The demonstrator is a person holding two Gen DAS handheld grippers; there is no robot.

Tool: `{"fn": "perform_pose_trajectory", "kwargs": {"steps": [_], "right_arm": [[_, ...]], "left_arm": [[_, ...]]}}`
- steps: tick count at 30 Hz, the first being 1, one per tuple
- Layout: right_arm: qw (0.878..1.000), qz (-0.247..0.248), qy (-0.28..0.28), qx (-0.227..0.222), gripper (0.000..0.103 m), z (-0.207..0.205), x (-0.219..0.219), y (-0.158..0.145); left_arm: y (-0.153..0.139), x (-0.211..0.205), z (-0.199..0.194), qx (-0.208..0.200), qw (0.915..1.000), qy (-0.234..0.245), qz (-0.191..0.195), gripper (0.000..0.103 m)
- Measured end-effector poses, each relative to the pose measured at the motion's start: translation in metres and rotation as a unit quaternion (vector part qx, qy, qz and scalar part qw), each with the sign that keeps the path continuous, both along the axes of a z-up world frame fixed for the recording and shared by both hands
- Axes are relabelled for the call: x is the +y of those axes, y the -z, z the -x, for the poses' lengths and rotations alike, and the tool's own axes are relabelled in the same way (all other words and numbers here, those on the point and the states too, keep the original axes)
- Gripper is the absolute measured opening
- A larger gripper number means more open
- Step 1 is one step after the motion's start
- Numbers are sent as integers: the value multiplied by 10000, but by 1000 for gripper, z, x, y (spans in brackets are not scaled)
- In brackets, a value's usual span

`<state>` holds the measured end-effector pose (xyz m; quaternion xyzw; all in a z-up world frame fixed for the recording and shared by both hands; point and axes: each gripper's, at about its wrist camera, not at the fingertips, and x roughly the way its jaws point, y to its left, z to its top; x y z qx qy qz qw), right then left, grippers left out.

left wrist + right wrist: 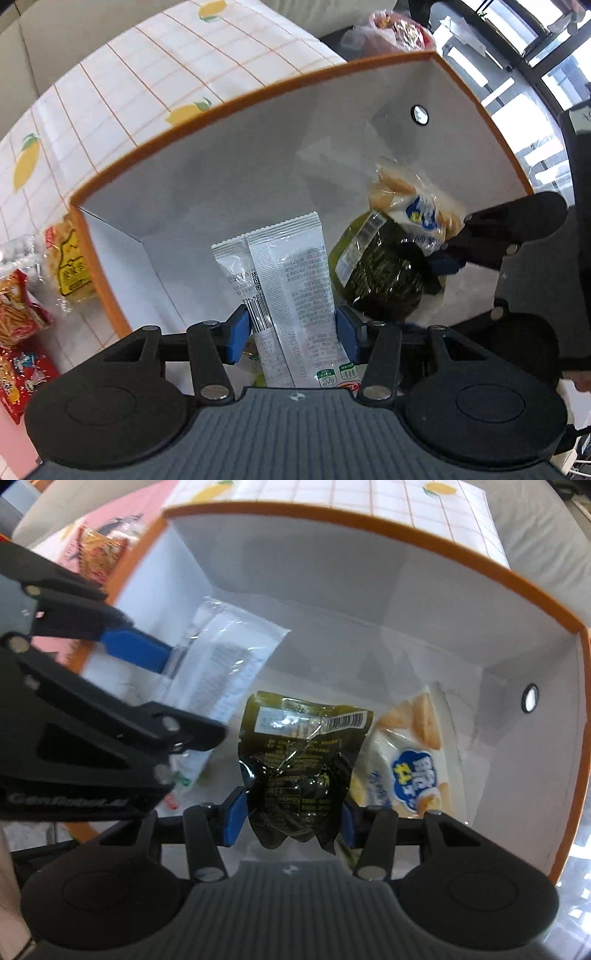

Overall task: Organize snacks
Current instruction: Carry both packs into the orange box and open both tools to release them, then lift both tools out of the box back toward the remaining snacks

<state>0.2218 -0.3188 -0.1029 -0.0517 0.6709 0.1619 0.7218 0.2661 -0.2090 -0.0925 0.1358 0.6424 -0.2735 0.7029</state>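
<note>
**Two packets held over an orange-rimmed box**

Two grippers point down into one open box [207, 110], white inside with an orange rim and a small round hole in one wall. The box sits on a tablecloth [122, 74] checked in thin orange lines and printed with yellow lemons; a pink surface shows beside it, and bright windows [532, 85] fill the far corner of the room in the left wrist view.

The left gripper [291, 338] is clamped on a silver-white sachet [291, 273], flat and rectangular, with serrated ends, a barcode and dense small print; its blue pads press both long edges. The right gripper [291, 821] squeezes a dark green packet [299, 771], glossy and crumpled, pinched in at the waist between the pads, with a white barcode label near its top. Both packets hang inside the box walls, above its floor.

On the box floor, just beside the green packet, lies a clear bag of pale biscuits [410, 753] with a blue and white logo. Outside the box, on the cloth, lie a red packet of stick snacks [18, 306] and a yellow-labelled packet [70, 262] against the wall.
</note>
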Motion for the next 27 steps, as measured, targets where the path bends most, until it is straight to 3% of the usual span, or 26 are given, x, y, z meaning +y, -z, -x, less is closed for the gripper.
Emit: {"fn": "perform_pose_trajectory", "kwargs": {"steps": [8,10,15,18,23,27], "right_arm": [[10000,34,74,2,50,-2,-1,1],[10000,20,49,-17,50,-4,5,0],[9999,98,41,-63,64,-3,8,0],[9997,237,42,-65,75,0,10,0],[9992,369,105,-138,77,2,12,-8],[9984,481,183,-247,85,7,14,-21]], "left_arm": [[7,5,1,160,9998,-106,0,57],[7,5,0,172,9998,-128,-37,62],[0,5,3,126,9998,-140,-112,66],[-9,10,6,84,9997,-200,-85,79],[-28,16,12,-76,9997,-210,-25,79],[-48,24,19,-231,9995,-217,70,79]]}}
